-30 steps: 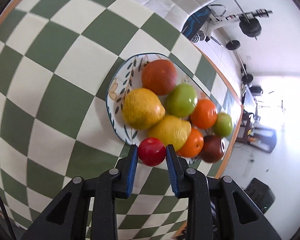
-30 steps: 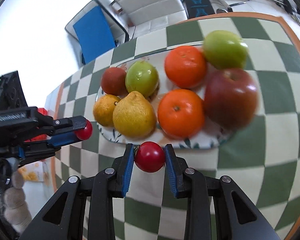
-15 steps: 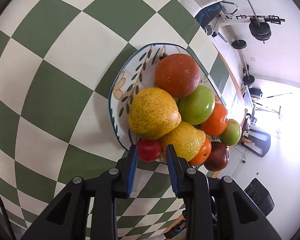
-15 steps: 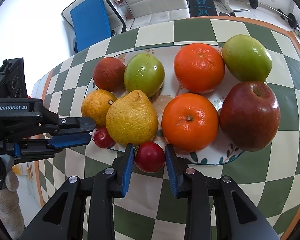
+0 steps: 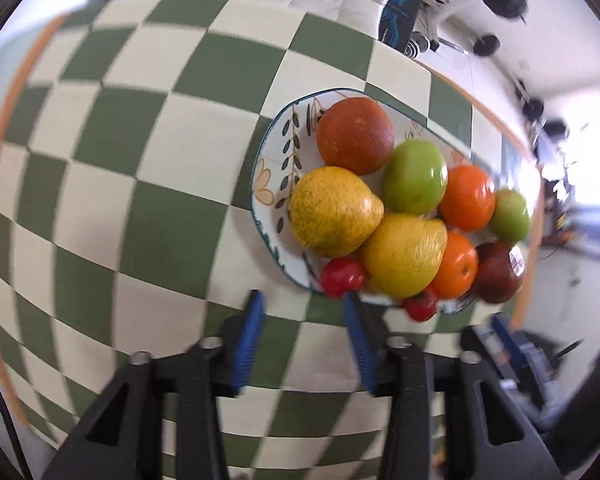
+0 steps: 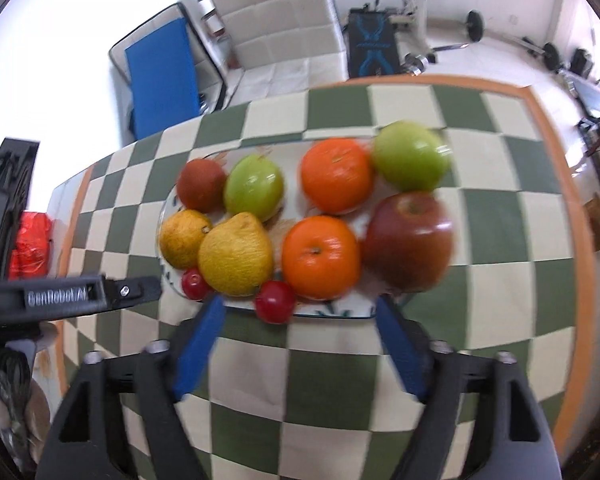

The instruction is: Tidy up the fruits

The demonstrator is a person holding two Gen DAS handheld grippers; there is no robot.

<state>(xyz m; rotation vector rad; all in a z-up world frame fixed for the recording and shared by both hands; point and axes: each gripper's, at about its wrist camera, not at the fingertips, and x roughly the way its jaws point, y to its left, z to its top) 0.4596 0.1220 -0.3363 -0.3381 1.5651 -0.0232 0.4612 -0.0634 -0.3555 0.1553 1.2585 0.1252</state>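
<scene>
Bare tablecloth [image 5: 148,200] beside crowded plate [image 5: 278,168]

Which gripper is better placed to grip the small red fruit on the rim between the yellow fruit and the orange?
Right: the right gripper, open, frames that red fruit; the left gripper sits aside by the other red fruit.

Your left gripper [image 5: 302,310] stood with jaws spread and empty just short of the leaf-patterned oval plate [image 5: 286,148], where a small red round fruit [image 5: 342,276] lay beside a bumpy yellow citrus [image 5: 334,210].
</scene>
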